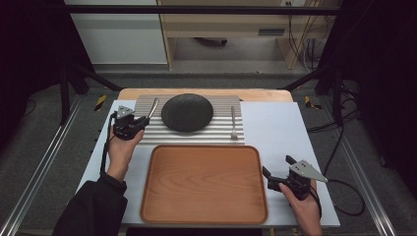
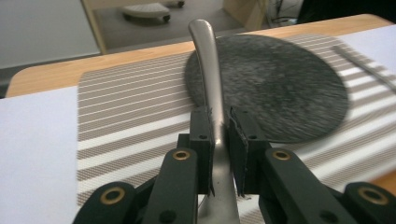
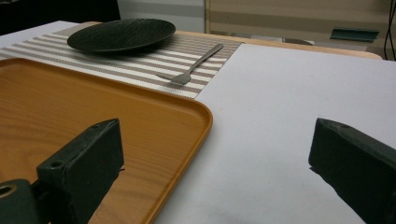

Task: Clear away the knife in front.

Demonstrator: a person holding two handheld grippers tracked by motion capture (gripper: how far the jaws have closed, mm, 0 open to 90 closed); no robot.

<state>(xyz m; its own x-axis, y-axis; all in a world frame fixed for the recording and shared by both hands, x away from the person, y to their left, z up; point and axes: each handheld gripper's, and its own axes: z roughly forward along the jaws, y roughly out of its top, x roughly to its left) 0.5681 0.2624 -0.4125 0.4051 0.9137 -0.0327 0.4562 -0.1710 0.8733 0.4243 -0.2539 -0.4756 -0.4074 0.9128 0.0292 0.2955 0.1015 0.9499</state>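
Table clearing at an early stage: one utensil gripped, nothing yet on the tray.

Left tongs (image 2: 219, 135) are clenched on a metal utensil (image 2: 208, 65) at the left edge of the striped placemat (image 1: 147, 132), beside the black plate (image 1: 187, 112); its working end is hidden. Right tongs (image 1: 276, 170) stand released, just right of the wooden tray (image 1: 204, 183), which is bare. The fork (image 3: 191, 70) lies untouched on the placemat. On the table (image 1: 280, 123), nothing obstructs the path to the tray.

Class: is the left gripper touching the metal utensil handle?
Touching. In the left gripper view, the left gripper has both jaws pressed against the metal utensil handle, with no gap.
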